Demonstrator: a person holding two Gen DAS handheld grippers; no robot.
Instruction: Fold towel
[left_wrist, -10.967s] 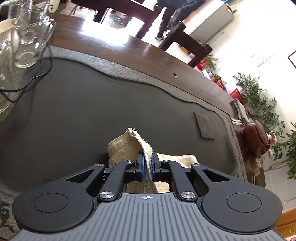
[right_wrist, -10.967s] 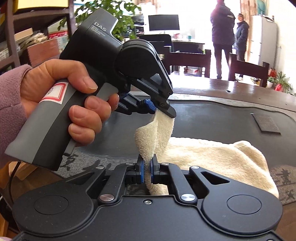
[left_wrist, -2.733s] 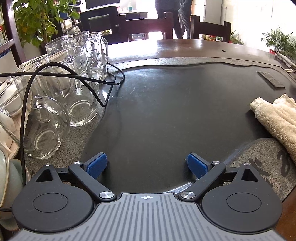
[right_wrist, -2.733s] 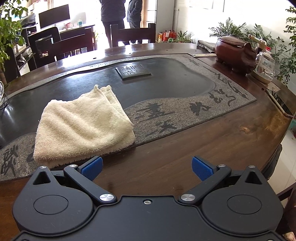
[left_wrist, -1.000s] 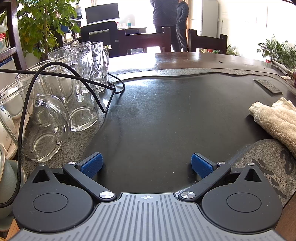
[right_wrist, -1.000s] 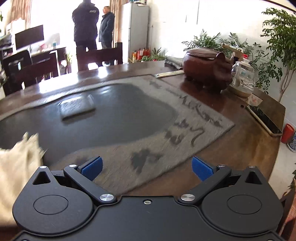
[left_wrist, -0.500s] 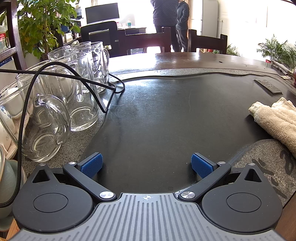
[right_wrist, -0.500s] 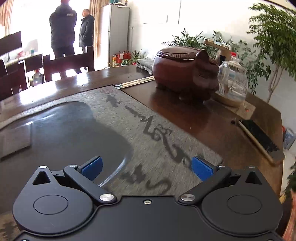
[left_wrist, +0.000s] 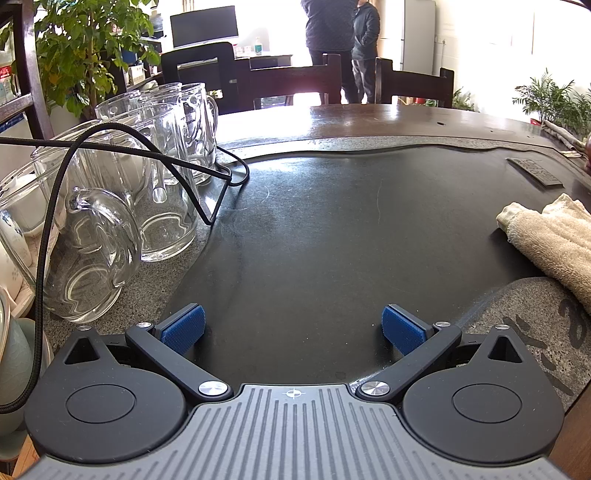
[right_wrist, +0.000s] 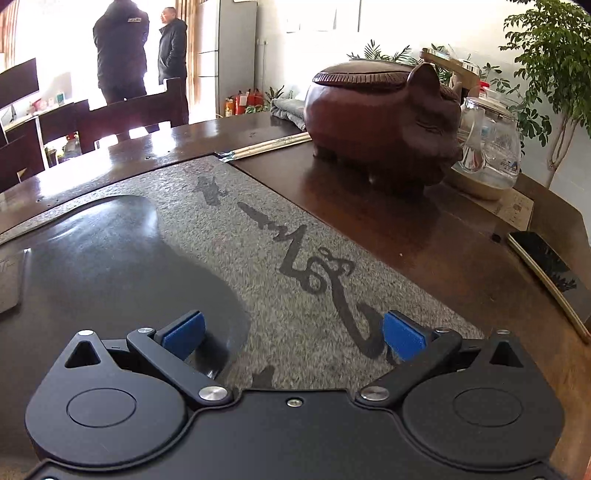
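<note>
Lying folded at the far right edge of the left wrist view: the towel (left_wrist: 554, 240), cream and fluffy, layers stacked, resting half on the dark stone tray (left_wrist: 332, 229) and half on its speckled grey border. Not showing at all in the right wrist view.

Hovering well apart from the towel, the left gripper (left_wrist: 293, 328), fingers (left_wrist: 183, 328) spread wide, blue pads gripping nothing, only bare dark stone showing between them. Crowding the left side, a cluster of glass mugs (left_wrist: 155, 177), one lying on its side nearest the camera, with a black cable (left_wrist: 122, 147) looping over them and down onto the tray edge. Sitting just behind, a leafy plant (left_wrist: 85, 51) and a monitor (left_wrist: 204, 26).

Pointing elsewhere, the right gripper (right_wrist: 293, 332), fingers (right_wrist: 402, 336) likewise splayed open and holding nothing, hanging over the grey border with its dark brushed characters. Sitting beyond on the wooden table (right_wrist: 406, 221), a brown pig-shaped pot (right_wrist: 384, 114), with a glass kettle (right_wrist: 487, 147) just beside it on the right. Lying near the right edge of the table, a phone (right_wrist: 543, 262). Resting left of the pot, a pair of chopsticks (right_wrist: 273, 144) at the tray's corner.

Standing far back by the bright window in both views, two people (right_wrist: 140, 48) in dark jackets, behind dark wooden chairs (left_wrist: 295, 85).
</note>
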